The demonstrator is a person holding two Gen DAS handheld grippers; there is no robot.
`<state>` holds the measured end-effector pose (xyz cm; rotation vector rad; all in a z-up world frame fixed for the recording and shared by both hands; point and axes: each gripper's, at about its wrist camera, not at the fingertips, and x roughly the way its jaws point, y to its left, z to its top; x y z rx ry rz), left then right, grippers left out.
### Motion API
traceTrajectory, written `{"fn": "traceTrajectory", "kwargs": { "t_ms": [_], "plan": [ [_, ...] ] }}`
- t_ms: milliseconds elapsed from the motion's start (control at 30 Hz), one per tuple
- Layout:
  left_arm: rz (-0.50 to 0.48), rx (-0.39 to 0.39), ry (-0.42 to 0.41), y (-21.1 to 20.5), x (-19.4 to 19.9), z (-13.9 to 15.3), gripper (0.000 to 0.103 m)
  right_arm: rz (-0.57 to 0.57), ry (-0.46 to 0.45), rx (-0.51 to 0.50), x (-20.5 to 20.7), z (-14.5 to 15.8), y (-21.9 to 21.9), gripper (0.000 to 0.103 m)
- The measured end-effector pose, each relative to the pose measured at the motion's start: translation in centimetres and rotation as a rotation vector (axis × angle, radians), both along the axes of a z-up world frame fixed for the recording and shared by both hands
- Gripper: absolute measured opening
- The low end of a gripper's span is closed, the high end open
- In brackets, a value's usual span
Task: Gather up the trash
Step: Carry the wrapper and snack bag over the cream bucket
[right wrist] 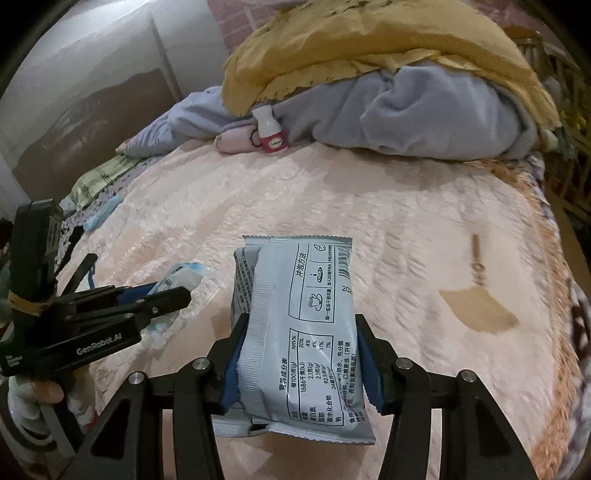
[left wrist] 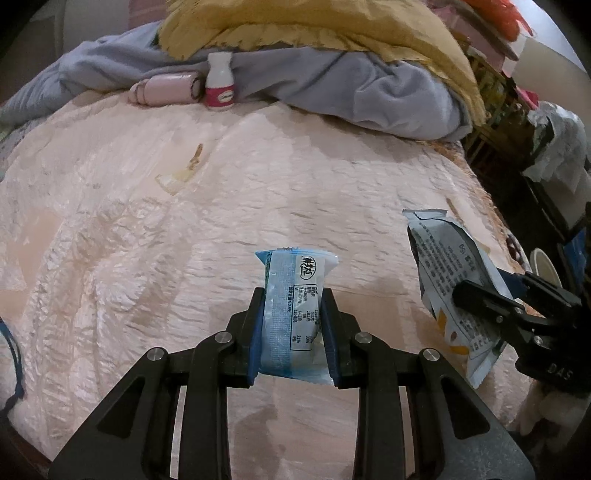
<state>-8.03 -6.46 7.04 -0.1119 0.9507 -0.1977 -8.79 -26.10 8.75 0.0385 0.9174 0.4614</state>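
My left gripper (left wrist: 293,299) is shut on a small blue-and-white snack wrapper (left wrist: 295,291) and holds it just above the pink bedspread (left wrist: 147,221). My right gripper (right wrist: 299,325) is shut on a grey printed packet (right wrist: 306,325) over the same bed. In the left wrist view the right gripper (left wrist: 476,295) and its grey packet (left wrist: 447,269) show at the right. In the right wrist view the left gripper (right wrist: 162,295) and the blue wrapper (right wrist: 181,277) show at the left. A small white bottle with a red label (left wrist: 219,79) stands at the far side of the bed; it also shows in the right wrist view (right wrist: 271,131).
A rolled pink item (left wrist: 166,88) lies beside the bottle. Grey (left wrist: 369,85) and yellow (left wrist: 314,26) blankets are piled at the head of the bed. A chair with a white plastic bag (left wrist: 554,140) and clutter stands right of the bed. A white cup (left wrist: 545,266) sits low right.
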Motion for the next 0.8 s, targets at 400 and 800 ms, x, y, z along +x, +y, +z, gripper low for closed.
{"fn": "traceTrajectory", "kwargs": {
  "t_ms": [400, 800],
  "plan": [
    [-0.069, 0.035, -0.045, -4.6, -1.9, 2.1, 0.026, -0.063, -0.023, 0.023, -3.4, 1.3, -3.4, 0.051],
    [-0.173, 0.053, -0.085, -10.6, -2.8, 3.9, 0.026, -0.15, -0.057, 0.032, -5.7, 3.0, -8.6, 0.052]
  ]
}}
